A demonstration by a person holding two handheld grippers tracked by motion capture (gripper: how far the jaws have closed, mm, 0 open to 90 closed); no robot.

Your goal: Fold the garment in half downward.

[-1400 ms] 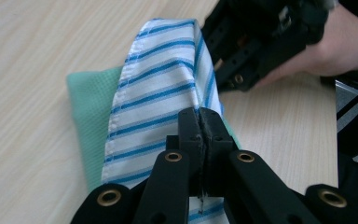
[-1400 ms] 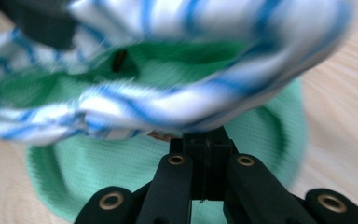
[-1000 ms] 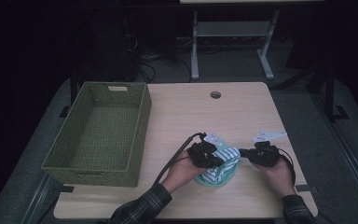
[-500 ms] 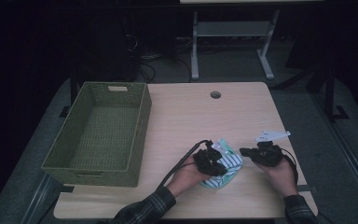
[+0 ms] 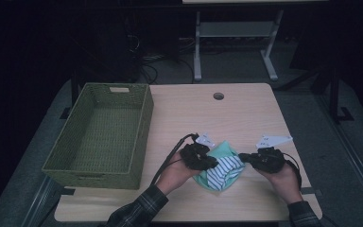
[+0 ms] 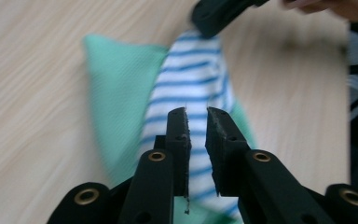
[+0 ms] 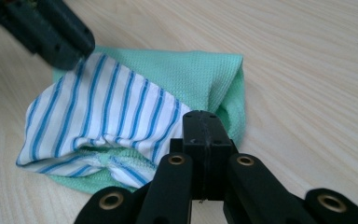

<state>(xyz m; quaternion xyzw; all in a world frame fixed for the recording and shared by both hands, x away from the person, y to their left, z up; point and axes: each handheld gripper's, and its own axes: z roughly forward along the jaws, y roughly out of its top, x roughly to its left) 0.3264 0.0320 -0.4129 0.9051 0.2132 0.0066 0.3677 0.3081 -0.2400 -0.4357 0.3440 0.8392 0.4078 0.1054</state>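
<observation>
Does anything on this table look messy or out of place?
Only the cloth: a mint green piece with a blue-striped white part bunched unevenly between the two grippers, not lying flat. The green basket sits square and empty; nothing looks spilled or damaged.

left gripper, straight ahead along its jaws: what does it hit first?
Most likely the striped cloth lying on the green cloth, right ahead of the left gripper. Its jaws stand slightly apart with nothing pinched between them. Past the cloth sits the right gripper. Depth is hard to judge.
</observation>
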